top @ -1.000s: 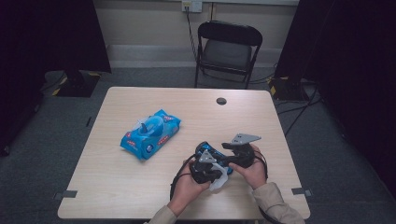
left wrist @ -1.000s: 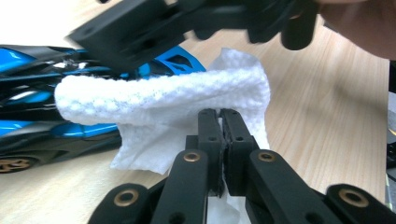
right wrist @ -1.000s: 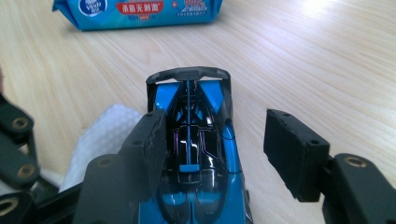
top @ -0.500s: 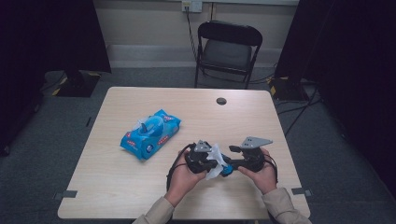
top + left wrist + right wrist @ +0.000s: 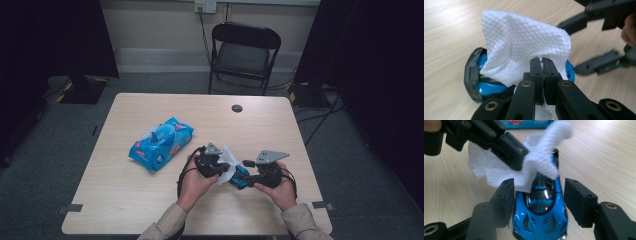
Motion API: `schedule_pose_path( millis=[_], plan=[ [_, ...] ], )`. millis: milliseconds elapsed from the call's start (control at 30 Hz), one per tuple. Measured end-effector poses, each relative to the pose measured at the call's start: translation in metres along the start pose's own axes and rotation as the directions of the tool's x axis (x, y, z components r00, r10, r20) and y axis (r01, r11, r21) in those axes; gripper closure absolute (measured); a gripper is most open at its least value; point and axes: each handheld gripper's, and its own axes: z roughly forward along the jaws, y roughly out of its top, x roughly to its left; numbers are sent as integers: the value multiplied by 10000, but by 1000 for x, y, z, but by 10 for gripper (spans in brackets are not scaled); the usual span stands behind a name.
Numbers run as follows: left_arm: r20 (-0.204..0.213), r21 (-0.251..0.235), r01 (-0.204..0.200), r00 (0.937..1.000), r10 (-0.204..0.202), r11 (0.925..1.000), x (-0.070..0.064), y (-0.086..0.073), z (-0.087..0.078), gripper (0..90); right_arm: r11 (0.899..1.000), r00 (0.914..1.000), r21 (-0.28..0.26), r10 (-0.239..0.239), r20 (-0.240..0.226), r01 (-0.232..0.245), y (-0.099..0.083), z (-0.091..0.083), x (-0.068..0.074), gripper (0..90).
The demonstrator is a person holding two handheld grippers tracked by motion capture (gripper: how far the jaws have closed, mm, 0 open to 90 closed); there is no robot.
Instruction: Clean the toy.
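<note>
A blue toy car (image 5: 541,206) is sitting near the front edge of the table (image 5: 150,200), right of its middle, between the person's two hands. In the right gripper view its windscreen and roof are facing the camera, and it is lying lengthwise between the two black jaws of the right gripper (image 5: 537,200). Those jaws are standing apart, one on each side of the car; the near one seems to be touching the body, while a thin gap is showing at the other, so whether the car is truly clamped cannot be told.

A white wipe (image 5: 524,47) is draping over the far end of the car. The left gripper (image 5: 541,67) is pinching a fold of the wipe, its jaws pressed together with the cloth between them. In the left gripper view the wipe is rising above the jaw tips and the blue car (image 5: 484,85) is peeking out beneath it.

In the high view the left gripper (image 5: 212,162) and right gripper (image 5: 250,172) are pointing toward each other, with the wipe (image 5: 227,162) and car (image 5: 240,175) between them. The left hand (image 5: 192,182) and right hand (image 5: 280,190) are gripping the handles.

A blue wipes pack (image 5: 161,142) is lying farther back to the left, well apart from the car. A small dark disc (image 5: 237,108) is resting near the far edge. A folding chair (image 5: 243,55) is standing beyond the table.
</note>
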Motion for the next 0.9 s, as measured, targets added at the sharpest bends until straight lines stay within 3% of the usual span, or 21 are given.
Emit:
schedule_pose_path(
  millis=[267, 500, 900],
  plan=[
    [117, -214, -156, 9998, 159, 9996, -7, 11, 0, 880, 9990, 9985, 210, -391, -386, 399, 0, 10, 8, 449],
    [310, -277, -230, 9992, 239, 9994, -12, 13, 3, 880, 9977, 9962, 342, -555, -673, 579, -1, 13, 8, 591],
    [497, -437, -352, 9981, 373, 9984, -15, 12, 5, 860, 9989, 9968, 387, 286, -746, -257, -2, 6, -1, 884]
  ],
)
